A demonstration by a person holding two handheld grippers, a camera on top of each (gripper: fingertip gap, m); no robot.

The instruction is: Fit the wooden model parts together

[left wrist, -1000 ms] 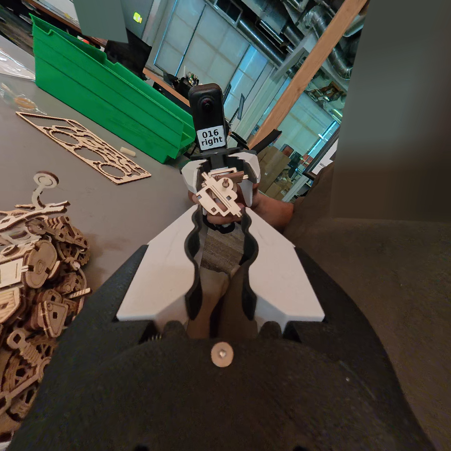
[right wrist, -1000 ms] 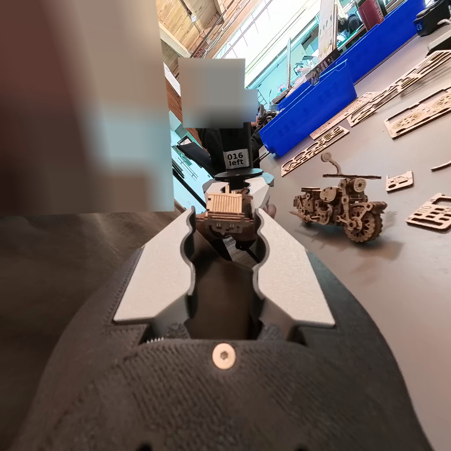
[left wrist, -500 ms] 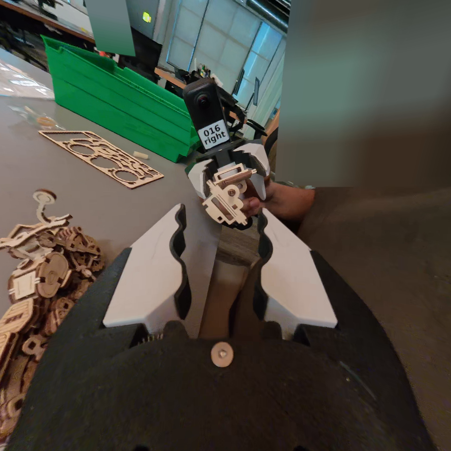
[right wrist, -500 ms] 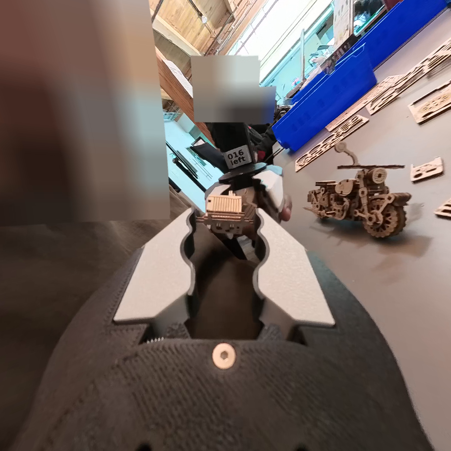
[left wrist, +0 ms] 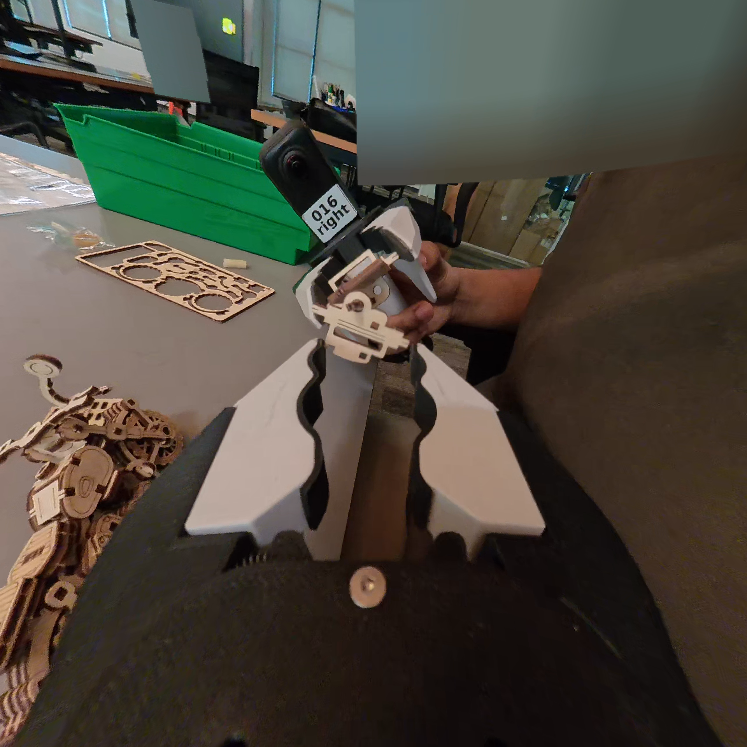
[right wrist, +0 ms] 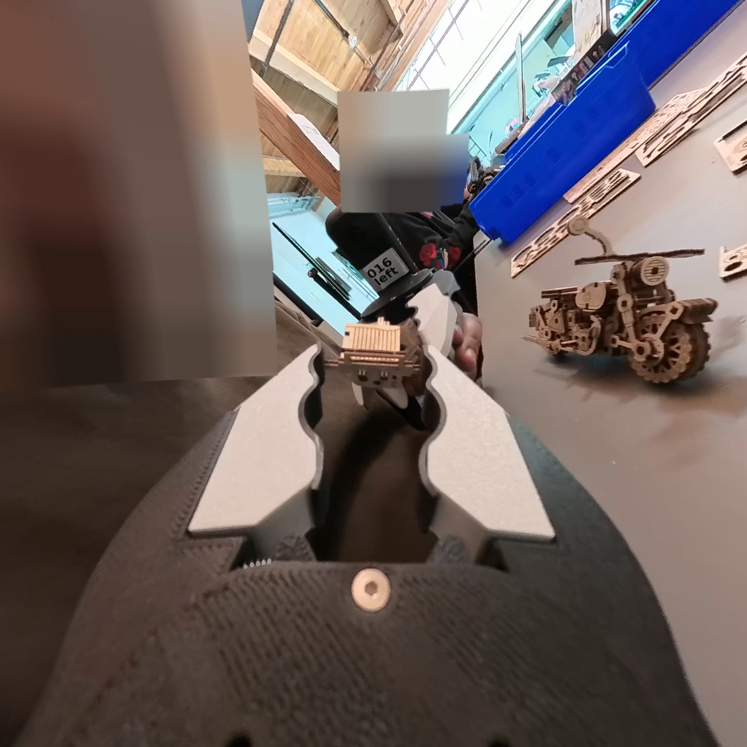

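Here the right tool [right wrist: 374, 359] is clamped on a small wooden sub-assembly [right wrist: 374, 351], pinched at its fingertips and held in the air off the near edge of the grey worktop [right wrist: 606, 465]. The left tool [left wrist: 366, 355] stands with its fingers apart and nothing between them; its tips are just short of that same sub-assembly [left wrist: 357, 319], which from this side shows a pale flat plate with a round peg.

To the right of the right tool and farther out, a finished wooden motorcycle [right wrist: 622, 315] stands upright on the worktop. Beyond it lie flat cut-out sheets [right wrist: 574, 222] and a blue bin [right wrist: 566, 149]; timber beams and bright windows fill the room behind.

To the left of the left tool the same motorcycle [left wrist: 77, 465] sits close by. Ahead and to the left lie an emptied wooden sheet [left wrist: 174, 279], a small pale stub [left wrist: 235, 263] and a green bin [left wrist: 182, 182] on the worktop [left wrist: 133, 343], with desks and dark monitors behind. A hand [left wrist: 436, 291] grips the right tool's handle.
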